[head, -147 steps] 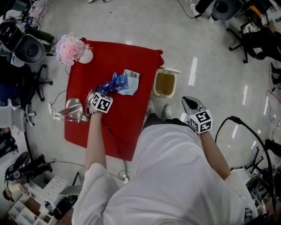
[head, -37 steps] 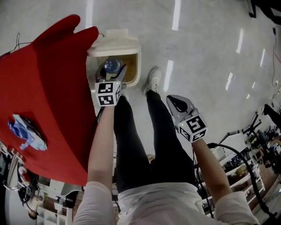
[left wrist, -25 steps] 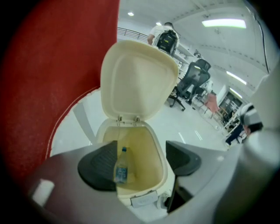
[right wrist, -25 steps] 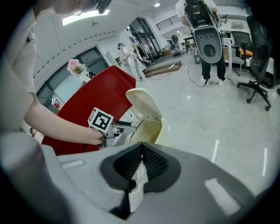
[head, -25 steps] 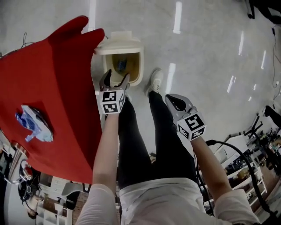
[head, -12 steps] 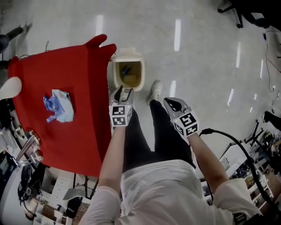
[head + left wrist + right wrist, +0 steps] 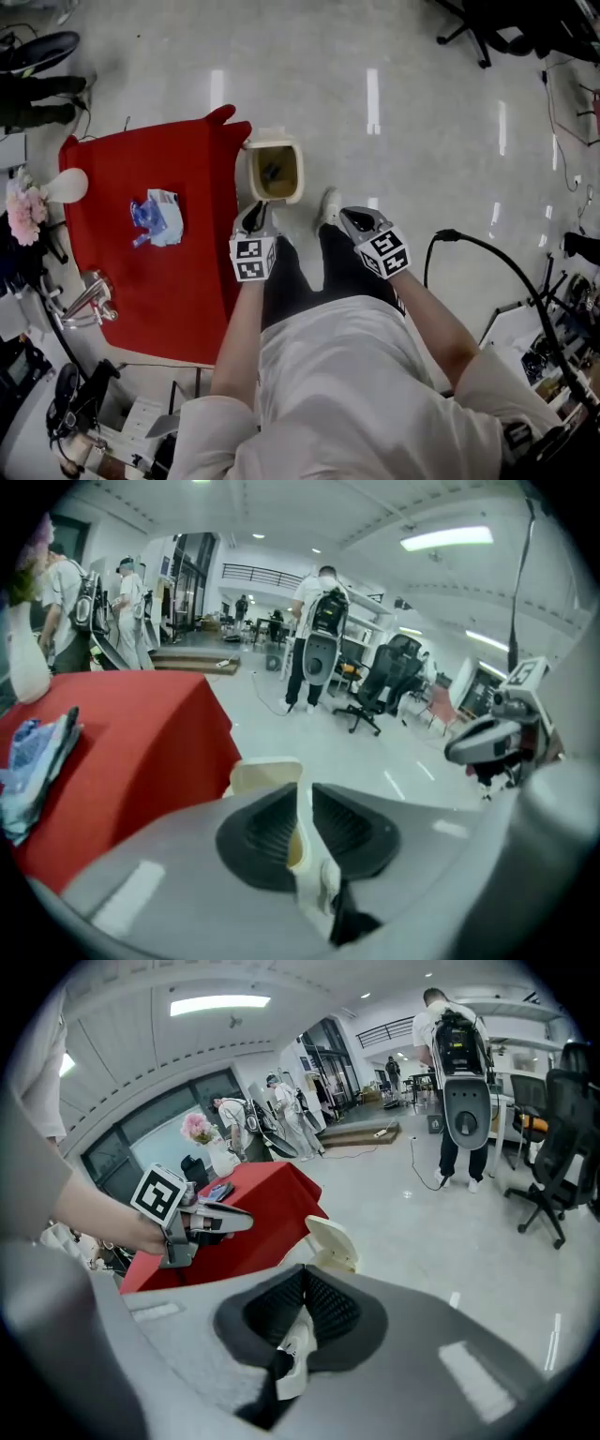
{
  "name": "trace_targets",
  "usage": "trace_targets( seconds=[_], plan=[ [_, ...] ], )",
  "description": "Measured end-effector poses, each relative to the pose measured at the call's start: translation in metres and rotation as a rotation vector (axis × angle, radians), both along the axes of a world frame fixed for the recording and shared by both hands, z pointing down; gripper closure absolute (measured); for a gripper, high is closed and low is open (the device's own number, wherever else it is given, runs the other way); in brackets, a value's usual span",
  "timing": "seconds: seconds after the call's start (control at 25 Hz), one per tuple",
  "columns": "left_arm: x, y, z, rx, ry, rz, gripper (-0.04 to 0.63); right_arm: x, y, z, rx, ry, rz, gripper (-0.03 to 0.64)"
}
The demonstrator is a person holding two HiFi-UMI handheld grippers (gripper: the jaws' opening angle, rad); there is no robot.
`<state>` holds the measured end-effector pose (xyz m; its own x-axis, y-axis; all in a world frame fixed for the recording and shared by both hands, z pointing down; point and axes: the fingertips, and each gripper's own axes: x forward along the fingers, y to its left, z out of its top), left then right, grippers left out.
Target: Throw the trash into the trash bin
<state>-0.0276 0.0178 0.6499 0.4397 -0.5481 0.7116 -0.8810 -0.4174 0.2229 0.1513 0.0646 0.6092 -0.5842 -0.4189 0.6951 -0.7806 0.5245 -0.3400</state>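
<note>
A cream trash bin (image 7: 289, 153) stands open on the floor at the red table's (image 7: 141, 272) corner, with a dark piece of trash (image 7: 272, 172) lying inside. My left gripper (image 7: 255, 214) hangs above and just short of the bin. Its jaws have just been closing; only a narrow slit remains at the left gripper (image 7: 302, 803), nothing in it, and the bin's rim (image 7: 267, 771) shows beyond. My right gripper (image 7: 354, 218) is shut and empty above the floor; the right gripper (image 7: 302, 1312) has its pads together. A crumpled blue-and-white wrapper (image 7: 159, 216) lies on the table.
A white vase (image 7: 66, 185) with pink flowers (image 7: 22, 204) stands at the table's left end, a metal object (image 7: 84, 300) at its near edge. My shoe (image 7: 328, 202) is beside the bin. A black cable (image 7: 478, 246) loops at right. People (image 7: 319, 630) and office chairs (image 7: 380, 682) stand farther off.
The left gripper let the trash go into the bin, then rose away from it while its jaws narrowed. The right gripper rose too. The wrapper stays on the table.
</note>
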Motion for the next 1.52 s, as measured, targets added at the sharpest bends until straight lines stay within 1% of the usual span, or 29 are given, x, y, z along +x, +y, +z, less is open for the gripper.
trace_targets(
  seconds=[0.12, 0.28, 0.44, 0.64, 0.76, 0.84, 0.92, 1.04, 1.28, 1.52],
  plan=[
    [-0.004, 0.006, -0.027, 0.016, -0.005, 0.002, 0.556, 0.0, 0.002, -0.021, 0.022, 0.002, -0.013, 0.615],
    [-0.006, 0.017, -0.053, 0.034, -0.011, 0.025, 0.589, 0.003, 0.006, -0.043, 0.039, -0.006, -0.008, 0.615],
    [-0.01, 0.027, -0.075, 0.031, -0.013, 0.036, 0.589, -0.003, 0.008, -0.061, 0.042, -0.038, -0.011, 0.615],
    [-0.018, 0.035, -0.099, -0.002, 0.039, 0.021, 0.589, -0.015, 0.005, -0.082, 0.06, -0.056, -0.036, 0.615],
    [-0.028, 0.037, -0.112, 0.006, 0.035, 0.005, 0.589, -0.022, 0.003, -0.09, 0.074, -0.058, -0.051, 0.615],
    [-0.034, 0.039, -0.119, 0.02, 0.039, 0.005, 0.589, -0.028, 0.001, -0.094, 0.085, -0.056, -0.055, 0.615],
    [-0.04, 0.041, -0.125, 0.033, 0.059, 0.006, 0.589, -0.034, 0.0, -0.097, 0.095, -0.053, -0.058, 0.615],
    [-0.049, 0.043, -0.131, 0.043, 0.078, -0.01, 0.589, -0.04, -0.004, -0.102, 0.107, -0.052, -0.062, 0.615],
    [-0.065, 0.049, -0.143, 0.055, 0.083, -0.025, 0.583, -0.048, -0.012, -0.118, 0.131, -0.053, -0.07, 0.615],
    [-0.088, 0.047, -0.146, 0.072, 0.068, -0.049, 0.546, -0.063, -0.022, -0.128, 0.156, -0.06, -0.081, 0.615]
  ],
)
